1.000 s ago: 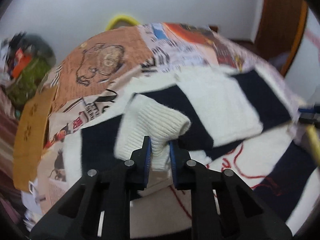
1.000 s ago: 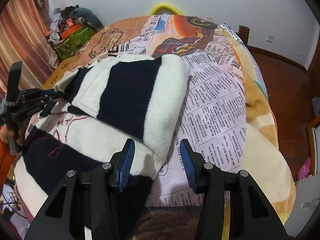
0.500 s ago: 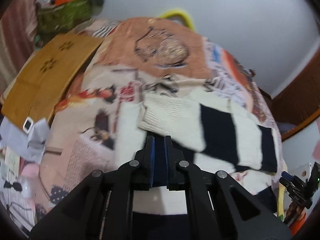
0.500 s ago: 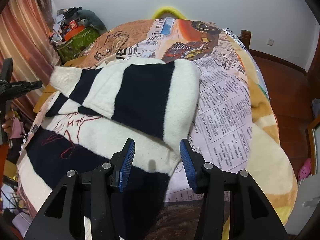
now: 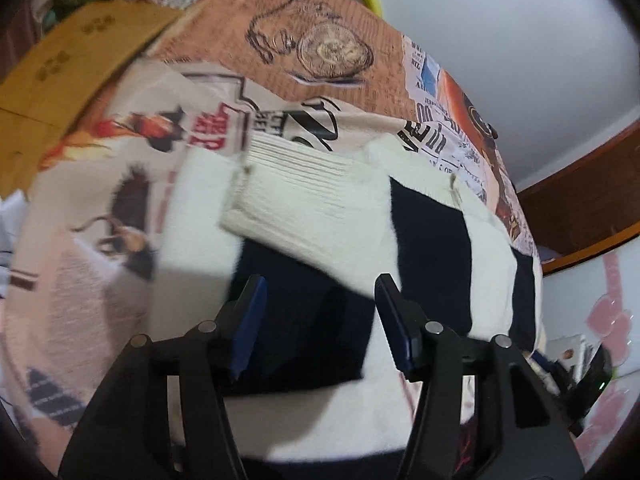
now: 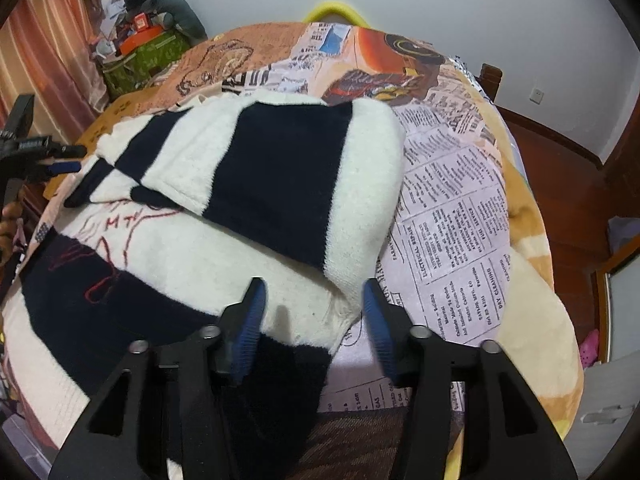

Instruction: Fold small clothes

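A cream and navy striped sweater (image 6: 224, 216) lies on the bed, with red stitching on its front. One sleeve (image 6: 280, 176) is folded across the body. In the left wrist view the sleeve's ribbed cream cuff (image 5: 304, 196) rests on the sweater (image 5: 432, 240). My left gripper (image 5: 320, 316) is open and empty, just above the navy stripe near the cuff. My right gripper (image 6: 312, 312) is open and empty over the sweater's right edge, below the folded sleeve. The left gripper also shows in the right wrist view (image 6: 44, 152) at the far left.
The bed is covered by a newspaper-print blanket (image 6: 452, 208). A wooden side table (image 5: 60, 68) stands left of the bed. A green box with clutter (image 6: 144, 56) sits in the back left corner. Wooden floor (image 6: 560, 184) lies to the right.
My left gripper let go of the sleeve cuff, which now lies flat on the sweater, and its jaws have opened wide. The right gripper stayed open and barely moved.
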Motion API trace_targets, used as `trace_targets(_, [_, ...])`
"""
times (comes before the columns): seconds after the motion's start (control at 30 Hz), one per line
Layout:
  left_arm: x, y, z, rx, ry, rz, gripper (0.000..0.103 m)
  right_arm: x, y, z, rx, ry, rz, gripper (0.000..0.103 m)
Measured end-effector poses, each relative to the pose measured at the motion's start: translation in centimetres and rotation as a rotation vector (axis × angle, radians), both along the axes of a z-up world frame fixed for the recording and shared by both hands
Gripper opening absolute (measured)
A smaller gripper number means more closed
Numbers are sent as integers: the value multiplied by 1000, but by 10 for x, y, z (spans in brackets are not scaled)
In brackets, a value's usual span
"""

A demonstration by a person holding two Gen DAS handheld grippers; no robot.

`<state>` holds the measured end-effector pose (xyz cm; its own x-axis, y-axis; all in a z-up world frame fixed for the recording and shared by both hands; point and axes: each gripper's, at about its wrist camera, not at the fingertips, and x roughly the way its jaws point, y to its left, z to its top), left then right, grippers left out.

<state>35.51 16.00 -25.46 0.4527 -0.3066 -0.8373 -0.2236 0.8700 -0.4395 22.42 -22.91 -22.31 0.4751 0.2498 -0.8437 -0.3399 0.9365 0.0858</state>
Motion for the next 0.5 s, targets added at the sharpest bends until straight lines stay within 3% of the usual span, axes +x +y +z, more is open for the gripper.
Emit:
trace_targets(0.1, [16, 1, -16, -52, 34, 35, 56, 0, 0, -4, -11, 3, 2, 56])
trace_targets(0.23, [30, -5, -19, -9, 15, 41, 56, 2, -1, -10, -31, -9, -2, 56])
trace_targets(0.3, [33, -10, -18, 43, 10, 39, 45, 3, 2, -13, -59, -26, 2, 55])
trace_targets(0.37, [34, -12, -18, 101, 17, 37, 15, 3, 5, -15, -78, -46, 12, 55])
trace_targets(0.47, [31, -17, -9, 154, 1, 47, 8, 3, 8, -13, -88, -83, 11, 55])
trace_targets(0.5, [28, -21, -2, 179, -17, 43, 8, 4, 9, -11, -91, -99, 13, 50])
